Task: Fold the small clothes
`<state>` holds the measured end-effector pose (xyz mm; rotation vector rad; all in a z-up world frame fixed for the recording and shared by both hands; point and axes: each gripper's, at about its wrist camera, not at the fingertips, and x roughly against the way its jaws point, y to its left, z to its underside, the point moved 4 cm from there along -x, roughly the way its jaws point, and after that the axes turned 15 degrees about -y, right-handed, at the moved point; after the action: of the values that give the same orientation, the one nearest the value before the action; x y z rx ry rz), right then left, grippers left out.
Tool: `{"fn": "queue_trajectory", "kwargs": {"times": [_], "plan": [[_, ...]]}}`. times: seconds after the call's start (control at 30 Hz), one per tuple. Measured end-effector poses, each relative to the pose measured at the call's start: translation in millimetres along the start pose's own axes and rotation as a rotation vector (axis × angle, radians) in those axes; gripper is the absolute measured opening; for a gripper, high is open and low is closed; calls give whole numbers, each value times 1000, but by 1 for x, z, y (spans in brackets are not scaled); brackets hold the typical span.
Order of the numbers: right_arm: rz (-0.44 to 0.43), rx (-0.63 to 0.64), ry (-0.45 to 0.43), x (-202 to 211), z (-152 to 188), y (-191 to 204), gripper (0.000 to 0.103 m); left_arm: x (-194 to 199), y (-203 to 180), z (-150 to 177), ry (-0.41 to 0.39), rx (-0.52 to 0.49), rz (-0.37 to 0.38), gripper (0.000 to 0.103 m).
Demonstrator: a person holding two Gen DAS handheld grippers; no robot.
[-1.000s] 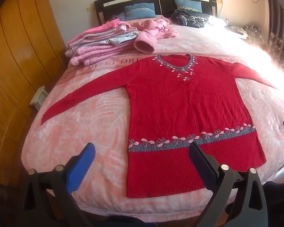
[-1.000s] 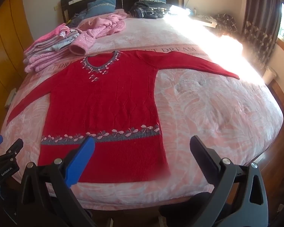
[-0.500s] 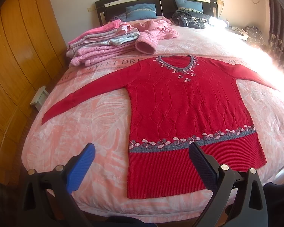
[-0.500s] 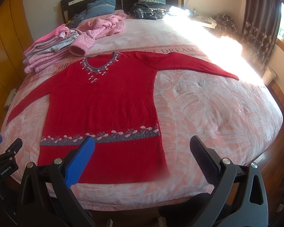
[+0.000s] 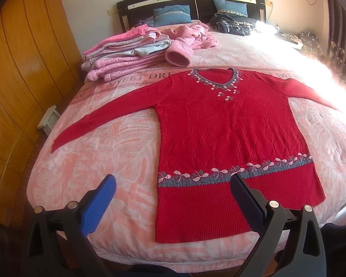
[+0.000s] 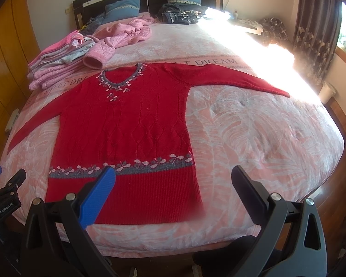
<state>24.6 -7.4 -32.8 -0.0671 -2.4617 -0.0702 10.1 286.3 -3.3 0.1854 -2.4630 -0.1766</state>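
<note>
A red sweater lies face up on the bed, spread flat with its hem towards the foot edge and its neckline towards the headboard. Both sleeves are drawn straight out to the sides, which leaves the body smooth and the sleeve ends free to be picked up; that layout suits a first fold, so the folding itself looks not yet begun.

The left hand-held gripper hangs above the foot of the bed over the sweater's left hem corner, its jaws wide apart and holding nothing. The right hand-held gripper hangs likewise over the right hem corner, jaws apart and empty. Being level with each other at the hem, they seem placed to take both corners or to reach out for the sleeves.

A stack of folded pink clothes sits near the headboard, probably finished pieces, though glare on the right side hides detail there.
</note>
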Motion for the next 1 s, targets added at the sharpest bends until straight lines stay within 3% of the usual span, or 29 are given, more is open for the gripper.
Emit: {"fn": "queue_trajectory", "kwargs": {"times": [1.0], "plan": [[3,4,-9,1,0,-3,100,1,3,-3,-12,1,-6,99]]}}
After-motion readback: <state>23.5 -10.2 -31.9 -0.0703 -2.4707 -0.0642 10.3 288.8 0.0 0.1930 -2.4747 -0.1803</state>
